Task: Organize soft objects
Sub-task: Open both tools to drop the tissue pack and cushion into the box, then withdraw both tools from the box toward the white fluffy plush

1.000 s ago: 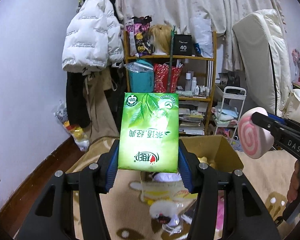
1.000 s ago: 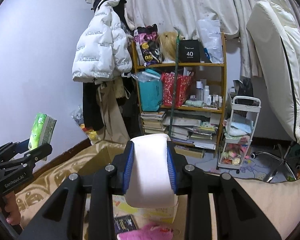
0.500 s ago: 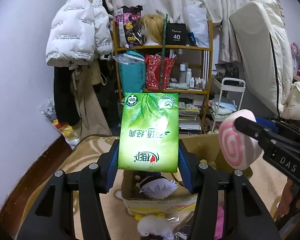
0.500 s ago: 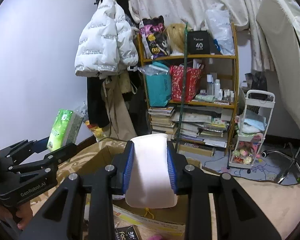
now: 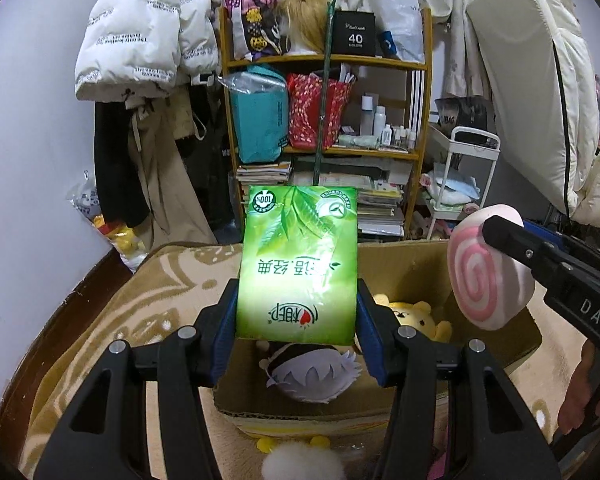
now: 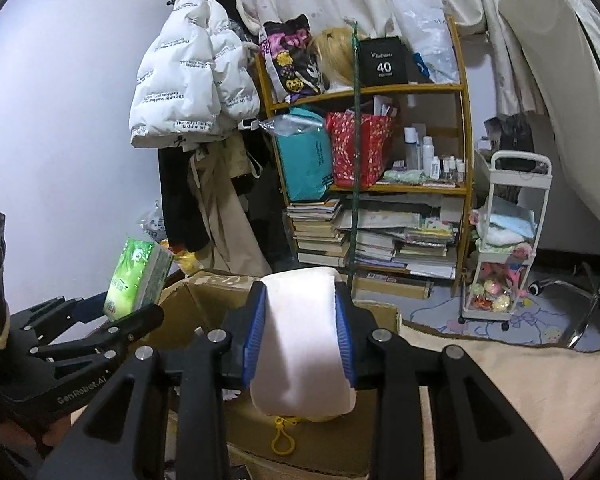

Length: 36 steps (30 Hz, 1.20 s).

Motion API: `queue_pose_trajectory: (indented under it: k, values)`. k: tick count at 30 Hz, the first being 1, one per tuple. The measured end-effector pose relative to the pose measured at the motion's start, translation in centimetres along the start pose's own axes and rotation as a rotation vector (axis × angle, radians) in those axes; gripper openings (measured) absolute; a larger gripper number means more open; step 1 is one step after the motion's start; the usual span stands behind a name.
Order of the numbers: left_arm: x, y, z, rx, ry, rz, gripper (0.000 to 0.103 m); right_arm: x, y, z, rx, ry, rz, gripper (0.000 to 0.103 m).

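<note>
Left wrist view shows the cardboard box (image 5: 404, 268) just under and ahead of both claws, with plush toys (image 5: 312, 372) inside. The left claw (image 5: 296, 332) squeezes a green tissue pack (image 5: 298, 264); the right claw (image 6: 300, 332) squeezes a pink swirl cushion (image 5: 488, 272). I think dropping comes next: lower each over the box, then let go
</note>
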State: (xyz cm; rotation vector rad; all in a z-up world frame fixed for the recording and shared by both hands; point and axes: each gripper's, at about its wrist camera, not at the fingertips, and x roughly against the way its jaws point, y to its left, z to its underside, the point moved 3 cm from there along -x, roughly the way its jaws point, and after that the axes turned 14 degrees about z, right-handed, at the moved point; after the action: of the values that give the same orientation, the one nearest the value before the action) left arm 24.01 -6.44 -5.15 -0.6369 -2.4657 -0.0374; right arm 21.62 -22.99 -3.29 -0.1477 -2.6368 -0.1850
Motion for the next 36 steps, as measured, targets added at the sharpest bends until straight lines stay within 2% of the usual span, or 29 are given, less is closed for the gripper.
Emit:
queue_pose_trajectory:
  k: [6,15,17,19,21,23,25,28,32,36]
  values:
    - [-0.7,0.5,0.3,0.029,0.023,0.020,0.052,-0.7,-0.2,0.5,-0.012,0.024,-0.007,0.040]
    - [-1.0,0.1,1.0,-0.008,0.055,-0.004,0.056,-1.4,-1.0,1.2,-0.055,0.076,-0.034,0.043]
    - [-0.8,0.0,1.1,-0.016,0.060,-0.010,0.059,-1.4,-1.1,1.4,-0.054,0.092,-0.038,0.045]
    - [-0.5,-0.1,1.2,-0.023,0.061,-0.024,0.073,-1.2,-1.1,1.5,-0.057,0.102,-0.036,0.046]
    - [0.1,0.0,1.3,-0.031,0.054,-0.032,0.074,-0.6,-1.2,1.5,-0.068,0.100,-0.040,0.052]
    - [0.5,0.0,1.3,-0.028,0.059,-0.031,0.076,0.4,-1.3,1.3,-0.073,0.080,-0.036,0.069]
    - [0.8,0.2,1.4,-0.021,0.063,-0.040,0.086,1.2,-1.2,1.0,-0.066,0.066,-0.031,0.078]
    - [1.5,0.2,1.6,-0.015,0.065,-0.042,0.091,2.3,-1.1,0.7,-0.062,0.059,-0.024,0.082]
    - [2.6,0.0,1.9,-0.020,0.077,-0.048,0.095,3.7,-1.2,0.8,-0.071,0.058,-0.007,0.094]
    - [3.9,-0.2,2.6,-0.020,0.081,-0.060,0.098,5.2,-1.4,1.0,-0.070,0.074,0.008,0.098]
